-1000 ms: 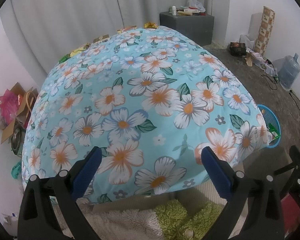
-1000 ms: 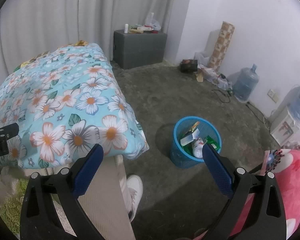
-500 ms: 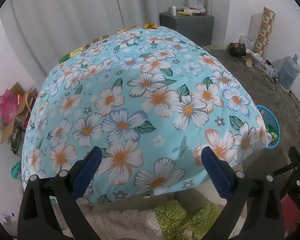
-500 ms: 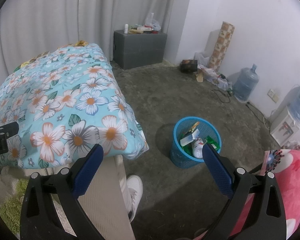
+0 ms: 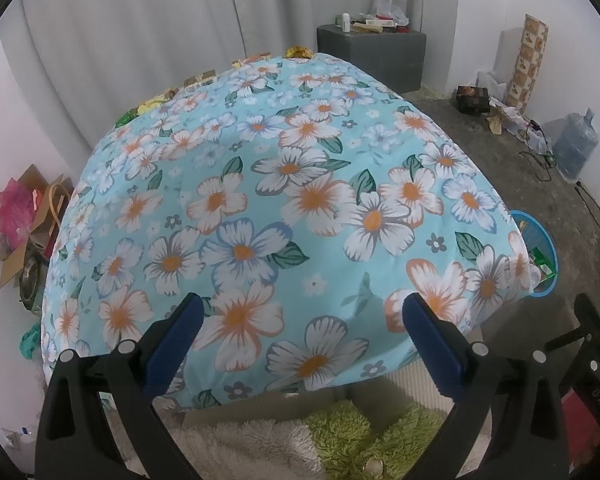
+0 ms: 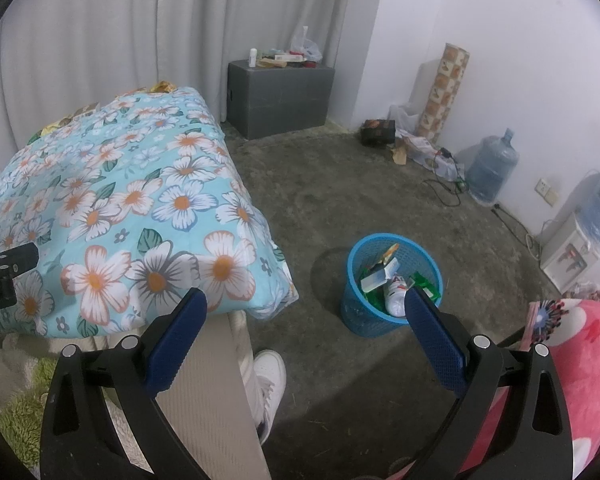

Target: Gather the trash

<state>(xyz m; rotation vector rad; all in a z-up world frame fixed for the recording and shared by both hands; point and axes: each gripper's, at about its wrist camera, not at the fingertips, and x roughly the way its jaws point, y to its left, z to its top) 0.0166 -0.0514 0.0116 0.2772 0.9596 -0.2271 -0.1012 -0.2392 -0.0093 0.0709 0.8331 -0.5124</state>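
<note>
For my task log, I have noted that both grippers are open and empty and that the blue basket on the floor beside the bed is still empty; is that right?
Not quite: the blue basket already holds trash, as the right wrist view shows. The left gripper and right gripper are indeed open and empty.

Left gripper [image 5: 298,312] held open above the near end of a floral-covered table [image 5: 284,216].

Both blue-padded fingers [image 5: 172,344] are spread wide with nothing between them. Wrappers [image 5: 156,102] are seen along the far edge of the cover, in front of a grey curtain [image 5: 140,40]. A blue basket [image 5: 542,252] holding trash is partly hidden behind the cover's right corner. A grey box [image 5: 374,56] with small items on top is placed in the far corner, and a water jug [image 5: 576,148] stands at the right wall.
</note>
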